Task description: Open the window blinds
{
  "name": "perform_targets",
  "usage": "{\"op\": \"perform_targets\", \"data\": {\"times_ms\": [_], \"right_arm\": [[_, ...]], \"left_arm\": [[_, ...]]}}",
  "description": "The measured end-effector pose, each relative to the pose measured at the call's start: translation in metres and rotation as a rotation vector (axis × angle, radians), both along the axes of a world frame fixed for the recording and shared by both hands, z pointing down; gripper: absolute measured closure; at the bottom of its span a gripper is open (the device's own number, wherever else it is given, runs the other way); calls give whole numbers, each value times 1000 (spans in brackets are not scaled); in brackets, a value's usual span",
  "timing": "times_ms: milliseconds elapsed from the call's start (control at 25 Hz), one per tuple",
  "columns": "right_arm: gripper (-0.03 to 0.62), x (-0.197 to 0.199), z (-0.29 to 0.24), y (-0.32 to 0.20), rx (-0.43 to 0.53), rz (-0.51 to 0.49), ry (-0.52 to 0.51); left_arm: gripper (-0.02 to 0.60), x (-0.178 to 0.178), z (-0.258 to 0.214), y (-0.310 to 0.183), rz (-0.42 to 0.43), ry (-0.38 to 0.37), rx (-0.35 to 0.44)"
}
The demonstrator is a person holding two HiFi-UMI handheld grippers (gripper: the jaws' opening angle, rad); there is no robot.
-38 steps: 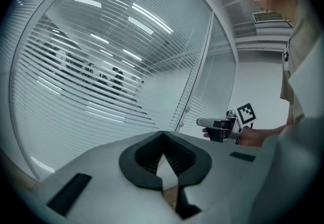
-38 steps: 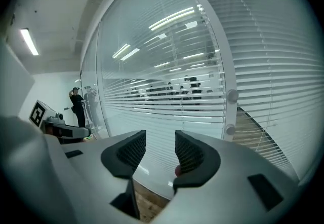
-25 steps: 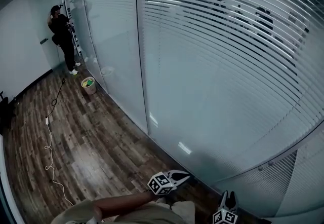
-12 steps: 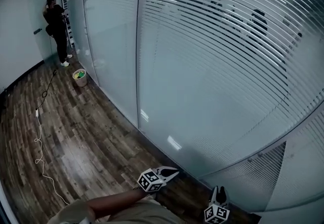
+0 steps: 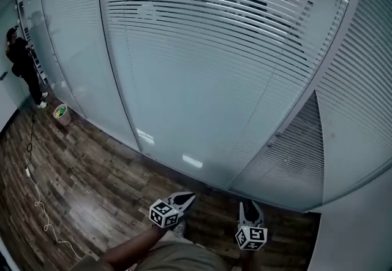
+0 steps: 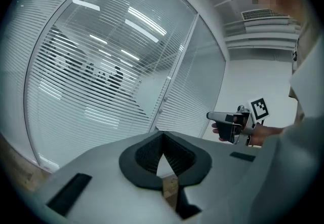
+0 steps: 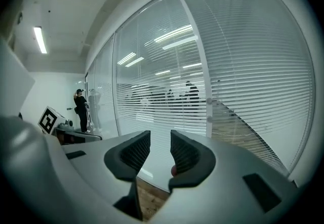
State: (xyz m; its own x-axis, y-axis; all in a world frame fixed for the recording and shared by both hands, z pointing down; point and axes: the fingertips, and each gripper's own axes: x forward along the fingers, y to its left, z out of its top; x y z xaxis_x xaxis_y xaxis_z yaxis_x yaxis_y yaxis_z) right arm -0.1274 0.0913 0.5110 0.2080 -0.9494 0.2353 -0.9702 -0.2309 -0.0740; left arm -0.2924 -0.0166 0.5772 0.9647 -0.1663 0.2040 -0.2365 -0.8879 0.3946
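White horizontal blinds (image 5: 202, 37) hang behind a long glass wall, with their slats partly tilted so dark figures show through. The same blinds fill the left gripper view (image 6: 101, 81) and the right gripper view (image 7: 167, 91). A narrower glazed panel (image 5: 288, 159) with two small knobs stands at the right, past a frame post. My left gripper (image 5: 184, 197) is shut and holds nothing (image 6: 163, 139). It points at the foot of the glass. My right gripper (image 5: 250, 205) is beside it, its jaws apart with nothing between them (image 7: 160, 142). Neither gripper touches the blinds.
A person (image 5: 24, 64) stands at the far left end of the glass wall, near a small bucket (image 5: 61, 113). A white cable (image 5: 37, 202) trails over the dark wooden floor (image 5: 92, 178). A plain white wall (image 5: 361, 233) closes the right side.
The view has swung right along the glass wall, and the person and bucket have slid to the left edge. Both grippers have moved right with it and now face the frame post.
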Motion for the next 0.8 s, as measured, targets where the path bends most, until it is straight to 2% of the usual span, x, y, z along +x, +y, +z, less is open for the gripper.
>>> {"op": "perform_targets", "data": {"times_ms": [200,400,560,800], "right_arm": [[462,-3,-32,58,0,11,26],[462,-5,-26,99,-17,7,36],[462,-3,-42,128,-21,-5,46],[462,5,-19,150,-24,-31,48]], "left_arm": [[568,6,-32,57,21,29,12],[568,18,-35,100,45,43,25],[568,23,-56,128,53,43,40],[568,25,-43,154,49,21,76]]}}
